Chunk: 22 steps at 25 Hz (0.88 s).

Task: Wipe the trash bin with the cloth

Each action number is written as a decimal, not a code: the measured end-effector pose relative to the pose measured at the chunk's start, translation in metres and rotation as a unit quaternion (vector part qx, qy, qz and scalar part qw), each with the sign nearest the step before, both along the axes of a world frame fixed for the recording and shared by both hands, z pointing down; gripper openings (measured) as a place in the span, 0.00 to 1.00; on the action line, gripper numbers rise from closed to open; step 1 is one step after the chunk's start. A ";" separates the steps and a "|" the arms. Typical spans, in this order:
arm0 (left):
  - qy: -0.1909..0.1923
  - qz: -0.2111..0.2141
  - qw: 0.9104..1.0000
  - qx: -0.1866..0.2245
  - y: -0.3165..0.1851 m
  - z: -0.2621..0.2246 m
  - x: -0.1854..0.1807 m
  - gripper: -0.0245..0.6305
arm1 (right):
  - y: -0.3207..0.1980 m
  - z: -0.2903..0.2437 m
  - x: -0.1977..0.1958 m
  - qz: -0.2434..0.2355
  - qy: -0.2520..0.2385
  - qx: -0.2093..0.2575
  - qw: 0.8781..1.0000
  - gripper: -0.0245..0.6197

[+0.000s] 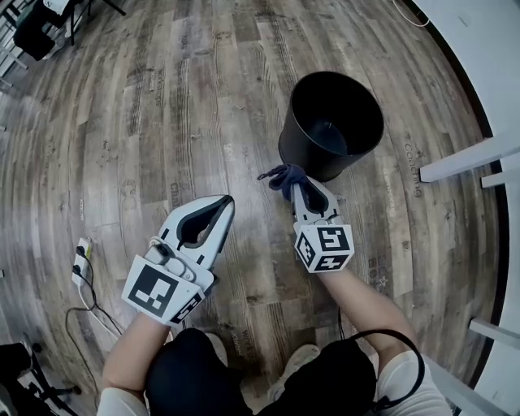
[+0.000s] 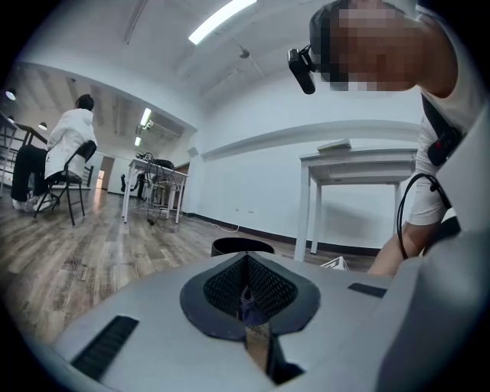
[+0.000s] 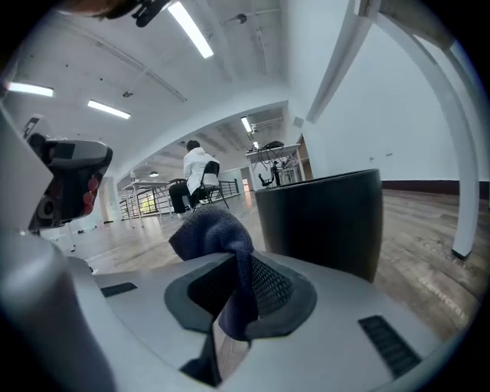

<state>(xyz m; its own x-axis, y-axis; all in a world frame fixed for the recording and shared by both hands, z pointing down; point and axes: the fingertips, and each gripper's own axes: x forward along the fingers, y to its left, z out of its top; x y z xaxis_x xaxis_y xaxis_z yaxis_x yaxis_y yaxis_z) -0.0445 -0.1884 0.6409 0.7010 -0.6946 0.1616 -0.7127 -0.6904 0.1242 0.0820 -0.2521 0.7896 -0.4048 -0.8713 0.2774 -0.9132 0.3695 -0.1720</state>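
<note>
Wood floor bears a black trash bin and power strip.

Wood floor is seen under both grippers. A power strip with a cable is laid on it, left of the left gripper. White table legs are seen well right of the right gripper. Dark furniture is seen far ahead-left of the left gripper.

In the left gripper view, a white table is seen ahead-right of the jaws. A seated person on a chair is seen far ahead-left, with desks between them and a ceiling light above.

In the right gripper view, the seated person is seen far ahead of the jaws, with strip lights overhead.
</note>
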 end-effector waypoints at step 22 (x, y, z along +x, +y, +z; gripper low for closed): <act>0.016 0.014 1.000 -0.007 0.001 0.006 -0.010 0.05 | -0.059 0.041 0.001 0.120 -0.023 -0.075 0.990 0.11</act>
<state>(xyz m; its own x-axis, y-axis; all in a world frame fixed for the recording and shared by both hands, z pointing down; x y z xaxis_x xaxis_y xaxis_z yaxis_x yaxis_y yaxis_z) -0.0540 -0.1878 0.6474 0.7251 -0.6725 0.1483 -0.6886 -0.7079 0.1571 0.0831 -0.3116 0.8309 -0.2062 -0.8946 0.3965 -0.9617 0.1104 -0.2510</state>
